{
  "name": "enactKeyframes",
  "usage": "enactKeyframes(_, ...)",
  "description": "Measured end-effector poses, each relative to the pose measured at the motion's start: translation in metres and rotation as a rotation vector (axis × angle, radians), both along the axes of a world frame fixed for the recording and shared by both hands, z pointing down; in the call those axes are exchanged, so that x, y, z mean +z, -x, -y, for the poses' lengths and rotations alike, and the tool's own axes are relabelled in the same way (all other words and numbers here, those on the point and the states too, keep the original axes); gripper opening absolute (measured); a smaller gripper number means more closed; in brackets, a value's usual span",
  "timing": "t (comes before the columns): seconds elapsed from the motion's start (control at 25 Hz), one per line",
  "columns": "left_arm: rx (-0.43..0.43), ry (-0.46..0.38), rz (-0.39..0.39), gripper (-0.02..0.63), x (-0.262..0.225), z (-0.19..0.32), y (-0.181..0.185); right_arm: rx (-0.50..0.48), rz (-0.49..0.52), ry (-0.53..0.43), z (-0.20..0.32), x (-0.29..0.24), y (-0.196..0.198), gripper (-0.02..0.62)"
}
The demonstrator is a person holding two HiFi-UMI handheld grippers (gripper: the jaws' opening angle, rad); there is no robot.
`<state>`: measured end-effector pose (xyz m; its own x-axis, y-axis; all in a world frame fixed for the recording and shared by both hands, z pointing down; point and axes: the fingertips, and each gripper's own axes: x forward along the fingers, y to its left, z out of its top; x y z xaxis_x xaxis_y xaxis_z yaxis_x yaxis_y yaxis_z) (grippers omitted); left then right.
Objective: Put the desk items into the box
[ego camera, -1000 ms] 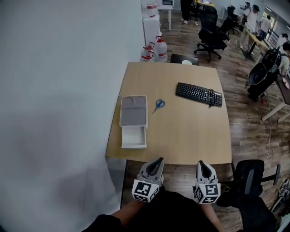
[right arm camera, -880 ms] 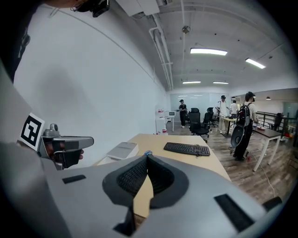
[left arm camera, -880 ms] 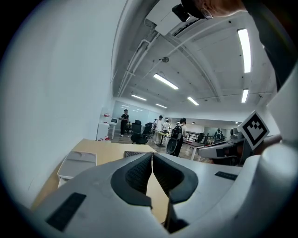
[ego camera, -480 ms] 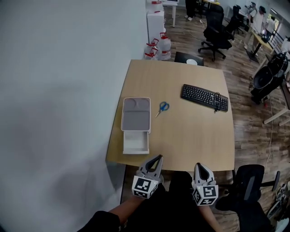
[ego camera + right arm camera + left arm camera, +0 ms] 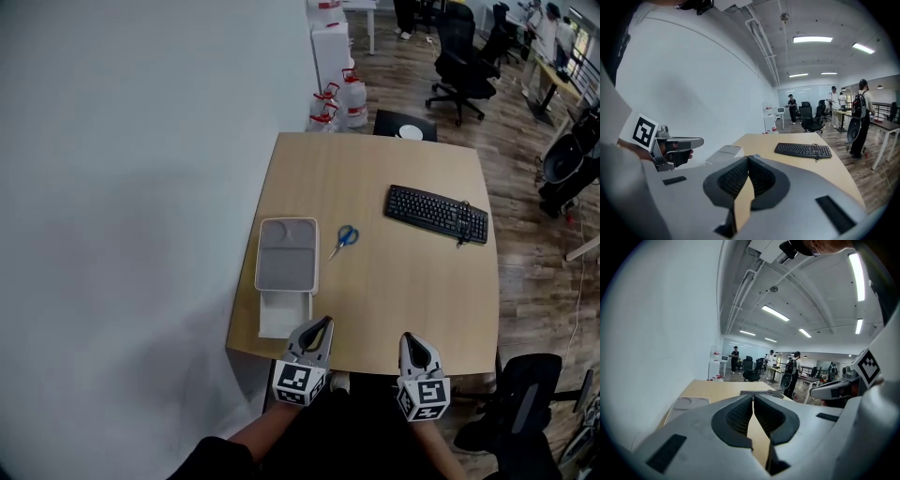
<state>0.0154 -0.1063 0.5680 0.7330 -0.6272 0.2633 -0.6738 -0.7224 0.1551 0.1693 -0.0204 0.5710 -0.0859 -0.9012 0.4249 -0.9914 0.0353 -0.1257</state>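
A white box [image 5: 280, 317] with a grey lid [image 5: 287, 254] slid partly back lies at the desk's left front. Blue-handled scissors [image 5: 345, 237] lie just right of it, and a black keyboard [image 5: 437, 214] sits at the right back. My left gripper [image 5: 322, 322] is shut and empty, its tips over the desk's front edge by the box. My right gripper [image 5: 409, 337] is shut too, at that edge further right. In the left gripper view the jaws [image 5: 753, 395] meet, with the lid [image 5: 689, 403] ahead left. In the right gripper view the jaws [image 5: 749, 158] meet before the keyboard [image 5: 804, 149].
A white wall [image 5: 131, 187] runs along the desk's left side. A black office chair [image 5: 514, 398] stands at the desk's right front corner. Water jugs [image 5: 342, 98], a small black table [image 5: 405, 126] and more chairs stand behind the desk. People stand far back [image 5: 834, 108].
Both grippers have moved forward from in front of the desk to its front edge, still shut. The desk and its items now show nearer and lower in the head view.
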Motion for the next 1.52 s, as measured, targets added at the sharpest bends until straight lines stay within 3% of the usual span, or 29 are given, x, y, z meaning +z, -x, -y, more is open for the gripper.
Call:
enactKeyframes(0.32,-0.045,0.031,0.072,0.021,0.021,0.065,-0.028,-0.053,0.007,-0.028,0.073,-0.002,-0.045,0.06)
enactKeyframes(0.76,-0.032,0.066,0.219,0.022,0.063,0.164,-0.069,-0.139,0.054,-0.051,0.121,0.0,-0.059,0.06)
enactKeyframes(1.04,0.068,0.074,0.313,0.084,0.094,0.211,-0.094,-0.14,0.087,-0.037,0.125,0.009,-0.065,0.06)
enactKeyframes(1.32,0.189,0.176,0.441,0.124,0.157,0.234,-0.121,-0.164,0.129,-0.005,0.122,0.026,-0.059,0.06)
enactKeyframes(1.52,0.205,0.227,0.484,0.126,0.196,0.243,-0.135,-0.135,0.194,0.039,0.116,0.042,-0.058,0.06)
